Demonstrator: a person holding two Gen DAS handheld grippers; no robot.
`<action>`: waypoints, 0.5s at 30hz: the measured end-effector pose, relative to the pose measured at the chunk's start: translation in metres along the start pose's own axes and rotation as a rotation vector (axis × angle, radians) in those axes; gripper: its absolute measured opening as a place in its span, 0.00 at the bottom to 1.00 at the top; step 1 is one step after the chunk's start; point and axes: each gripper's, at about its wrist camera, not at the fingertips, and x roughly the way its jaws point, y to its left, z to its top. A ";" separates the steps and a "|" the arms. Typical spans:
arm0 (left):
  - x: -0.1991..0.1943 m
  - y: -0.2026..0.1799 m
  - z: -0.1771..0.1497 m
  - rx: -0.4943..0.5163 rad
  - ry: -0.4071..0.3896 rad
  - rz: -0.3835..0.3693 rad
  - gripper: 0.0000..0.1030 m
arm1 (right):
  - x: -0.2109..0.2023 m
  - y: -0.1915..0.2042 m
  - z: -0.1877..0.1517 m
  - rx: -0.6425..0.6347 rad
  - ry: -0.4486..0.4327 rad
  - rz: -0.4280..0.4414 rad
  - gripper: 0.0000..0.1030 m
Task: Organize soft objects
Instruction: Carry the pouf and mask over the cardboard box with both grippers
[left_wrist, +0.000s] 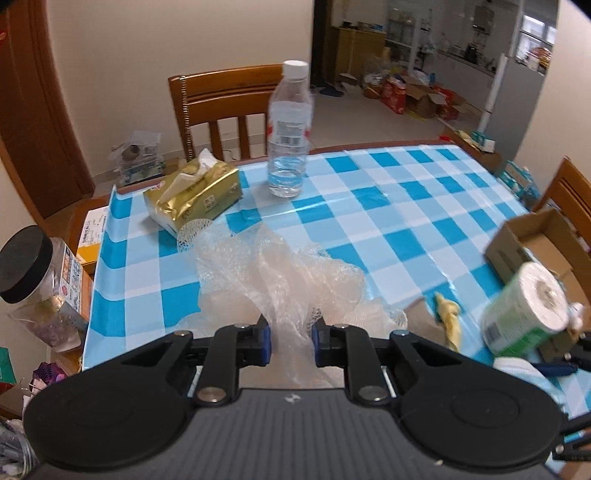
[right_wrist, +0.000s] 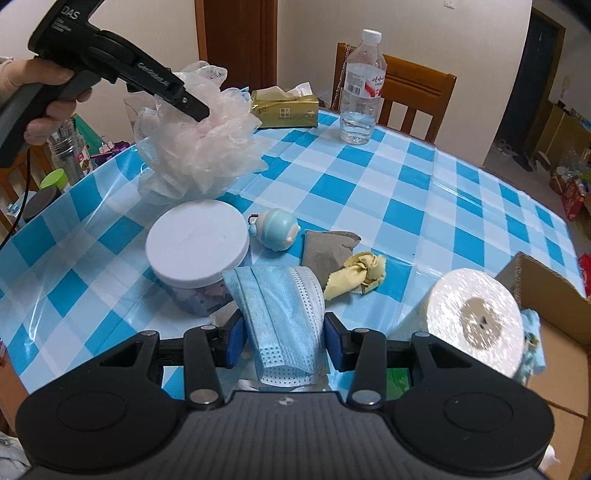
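My left gripper (left_wrist: 291, 341) is shut on a pale pink mesh bath pouf (left_wrist: 273, 273) and holds it above the checked table; the right wrist view shows the pouf (right_wrist: 201, 147) hanging from that gripper (right_wrist: 201, 110) at the table's left. My right gripper (right_wrist: 284, 341) has a blue face mask (right_wrist: 280, 314) between its pads, jaws fairly wide. A paper roll (right_wrist: 476, 325) lies beside a cardboard box (right_wrist: 554, 302) at the right. A yellow cloth (right_wrist: 360, 275) and a grey cloth (right_wrist: 328, 249) lie mid-table.
A white-lidded jar (right_wrist: 197, 245) and a small blue toy (right_wrist: 277, 229) stand near the mask. A gold tissue pack (left_wrist: 194, 194) and a water bottle (left_wrist: 289, 133) are at the far side. Wooden chairs (left_wrist: 221, 107) surround the table.
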 end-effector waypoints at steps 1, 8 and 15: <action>-0.005 -0.001 -0.001 0.009 0.002 -0.010 0.17 | -0.005 0.002 -0.002 -0.002 0.001 -0.006 0.48; -0.041 -0.017 -0.006 0.087 0.000 -0.067 0.16 | -0.031 0.010 -0.013 0.007 0.002 -0.053 0.48; -0.075 -0.059 -0.001 0.125 -0.023 -0.093 0.15 | -0.058 -0.010 -0.030 0.014 -0.038 -0.046 0.48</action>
